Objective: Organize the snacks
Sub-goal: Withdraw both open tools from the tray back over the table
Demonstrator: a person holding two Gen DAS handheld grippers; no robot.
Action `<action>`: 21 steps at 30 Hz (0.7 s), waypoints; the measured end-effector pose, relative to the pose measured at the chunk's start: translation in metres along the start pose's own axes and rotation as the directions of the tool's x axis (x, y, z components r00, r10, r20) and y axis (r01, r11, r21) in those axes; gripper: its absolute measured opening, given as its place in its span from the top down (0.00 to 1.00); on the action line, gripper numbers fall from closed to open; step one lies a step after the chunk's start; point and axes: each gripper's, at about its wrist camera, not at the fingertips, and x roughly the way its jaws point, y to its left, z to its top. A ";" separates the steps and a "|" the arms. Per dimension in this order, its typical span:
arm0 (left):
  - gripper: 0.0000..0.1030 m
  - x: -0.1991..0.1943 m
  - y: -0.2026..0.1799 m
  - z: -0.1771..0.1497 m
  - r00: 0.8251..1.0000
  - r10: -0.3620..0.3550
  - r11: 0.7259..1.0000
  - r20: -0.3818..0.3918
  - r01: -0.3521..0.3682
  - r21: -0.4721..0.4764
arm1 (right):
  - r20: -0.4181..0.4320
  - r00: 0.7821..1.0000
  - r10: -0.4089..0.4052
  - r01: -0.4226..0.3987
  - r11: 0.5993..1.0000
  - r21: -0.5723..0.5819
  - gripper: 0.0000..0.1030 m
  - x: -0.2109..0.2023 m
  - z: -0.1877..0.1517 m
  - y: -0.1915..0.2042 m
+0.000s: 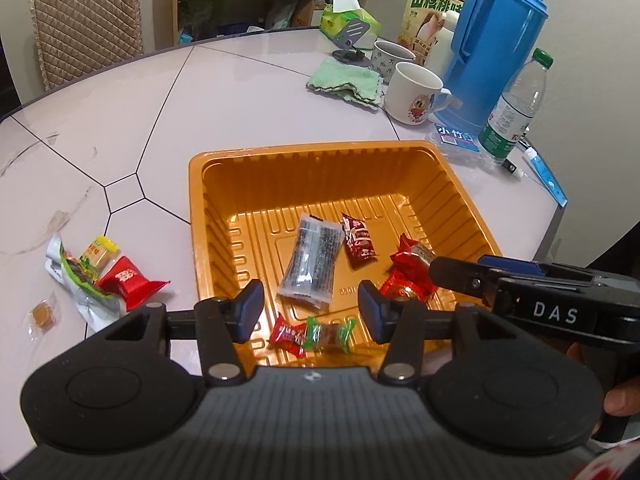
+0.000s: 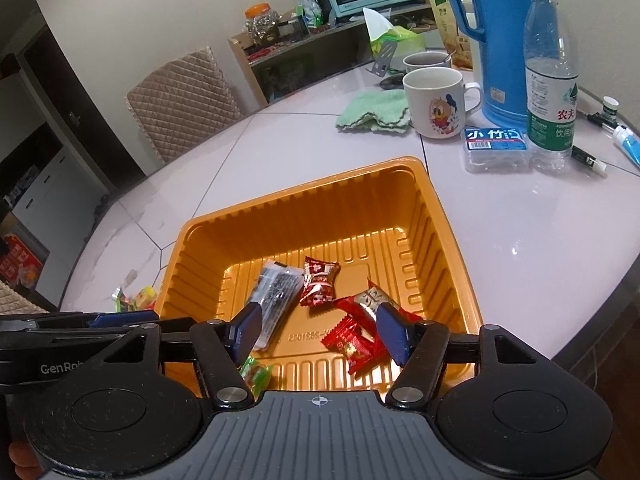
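Observation:
An orange plastic tray (image 1: pixel 312 151) (image 2: pixel 304 190) sits on the pale table. In it lie a clear-and-black packet (image 1: pixel 310 264) (image 2: pixel 276 292), a dark red packet (image 1: pixel 359 242) (image 2: pixel 319 282), red wrapped candies (image 1: pixel 406 276) (image 2: pixel 358 338), a small red candy (image 1: pixel 286 336) and a green-wrapped candy (image 1: pixel 329 333) (image 2: pixel 256 374). My left gripper (image 1: pixel 311 314) hovers open over the tray's near side, nothing between its pads. My right gripper (image 2: pixel 320 334) (image 1: pixel 460 266) is open above the red candies, not pressing them. Left of the tray lie a red packet (image 1: pixel 128 284), a yellow packet (image 1: pixel 98 252) and a green-silver wrapper (image 1: pixel 76 280).
Behind the tray stand a blue thermos (image 1: pixel 496 40), a water bottle (image 2: pixel 552 80), two mugs (image 1: pixel 414 92), a green cloth (image 1: pixel 346 82) and a small blue box (image 2: pixel 494 140). A padded chair (image 1: pixel 88 20) is beyond the far edge. The table edge runs close on the right.

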 end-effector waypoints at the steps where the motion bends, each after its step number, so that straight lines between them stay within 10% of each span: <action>1: 0.52 -0.002 0.000 -0.001 1.000 -0.001 1.000 0.001 0.001 -0.001 | 0.000 1.000 0.000 0.000 1.000 0.001 0.37 -0.002 -0.002 0.001; 21: 0.47 -0.059 0.030 -0.043 0.999 -0.017 0.999 0.030 0.018 -0.029 | -0.014 1.000 0.019 -0.019 1.000 -0.018 0.27 -0.036 -0.033 0.047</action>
